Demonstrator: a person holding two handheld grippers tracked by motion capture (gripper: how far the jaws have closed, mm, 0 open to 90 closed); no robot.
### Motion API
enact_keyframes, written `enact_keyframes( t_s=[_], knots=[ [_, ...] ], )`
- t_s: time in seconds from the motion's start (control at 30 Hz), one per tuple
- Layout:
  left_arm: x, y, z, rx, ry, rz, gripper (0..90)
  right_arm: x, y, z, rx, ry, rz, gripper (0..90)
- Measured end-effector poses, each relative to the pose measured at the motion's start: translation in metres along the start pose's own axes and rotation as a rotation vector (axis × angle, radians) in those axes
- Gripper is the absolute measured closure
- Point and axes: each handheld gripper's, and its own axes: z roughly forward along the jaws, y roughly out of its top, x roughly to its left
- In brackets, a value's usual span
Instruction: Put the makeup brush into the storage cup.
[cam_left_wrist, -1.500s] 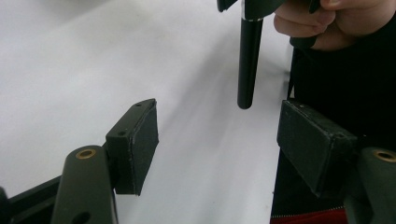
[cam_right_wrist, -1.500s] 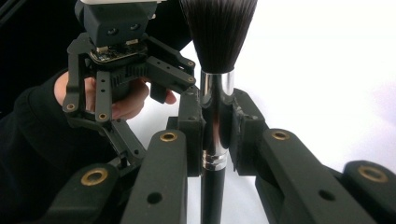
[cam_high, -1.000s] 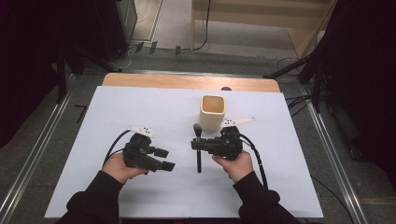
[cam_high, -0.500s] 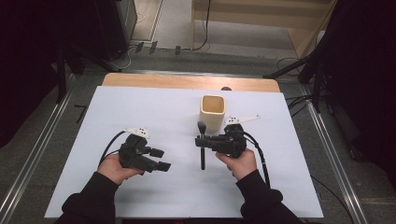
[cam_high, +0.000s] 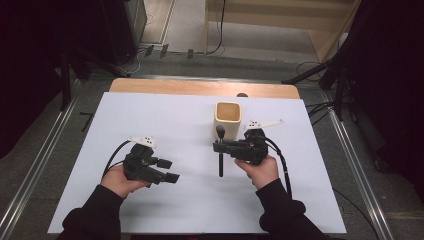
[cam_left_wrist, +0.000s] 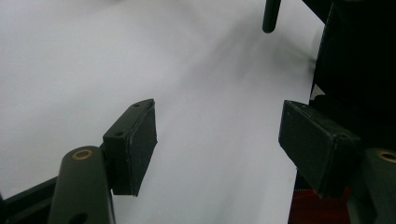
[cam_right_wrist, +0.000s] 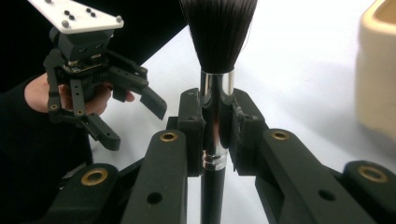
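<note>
My right gripper (cam_high: 219, 147) is shut on a black makeup brush (cam_high: 220, 162), just in front of a cream square cup (cam_high: 228, 116). In the right gripper view the pads (cam_right_wrist: 191, 126) clamp the shiny metal ferrule of the brush (cam_right_wrist: 217, 51). Its dark bristles fan out above them and the cup (cam_right_wrist: 378, 70) stands at the right edge. My left gripper (cam_high: 169, 170) rests low over the white table at the left, open and holding nothing. Between its spread pads (cam_left_wrist: 135, 140) there is bare white surface, and the brush handle's end (cam_left_wrist: 271, 16) hangs at the top.
A white sheet (cam_high: 165, 115) covers the table, with a wooden strip (cam_high: 200, 87) along its far edge. Metal rails and cables run over the floor around it. Both cables trail back along the person's dark sleeves.
The right gripper has shifted slightly right, towards the cup, with the brush still in it. The left gripper has barely moved.
</note>
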Motion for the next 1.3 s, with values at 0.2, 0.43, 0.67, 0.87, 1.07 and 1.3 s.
enact_keyframes(
  t_s=[0.2, 0.43, 0.67, 0.87, 1.07, 1.3],
  knots=[
    [0.003, -0.001, -0.002, -0.003, -0.005, -0.004, 28.5, -0.004, 0.006, -0.009, -0.023, -0.021, 0.007, 78.5],
    [0.006, -0.002, -0.003, 0.0, 0.0, -0.009, 28.5, -0.012, 0.012, -0.017, -0.04, -0.041, 0.017, 78.5],
    [0.008, -0.01, -0.012, -0.018, 0.019, -0.002, 28.7, -0.013, 0.019, -0.021, -0.057, -0.05, 0.016, 78.5],
    [0.01, -0.018, -0.021, -0.021, 0.05, 0.007, 28.5, -0.013, 0.022, -0.021, -0.052, -0.063, 0.01, 78.5],
    [0.011, -0.025, -0.028, -0.037, 0.075, 0.019, 28.3, -0.013, 0.025, -0.024, -0.061, -0.072, 0.008, 78.5],
    [0.011, -0.03, -0.027, -0.026, 0.084, 0.018, 28.6, -0.016, 0.032, -0.028, -0.068, -0.089, 0.006, 78.5]
  ],
)
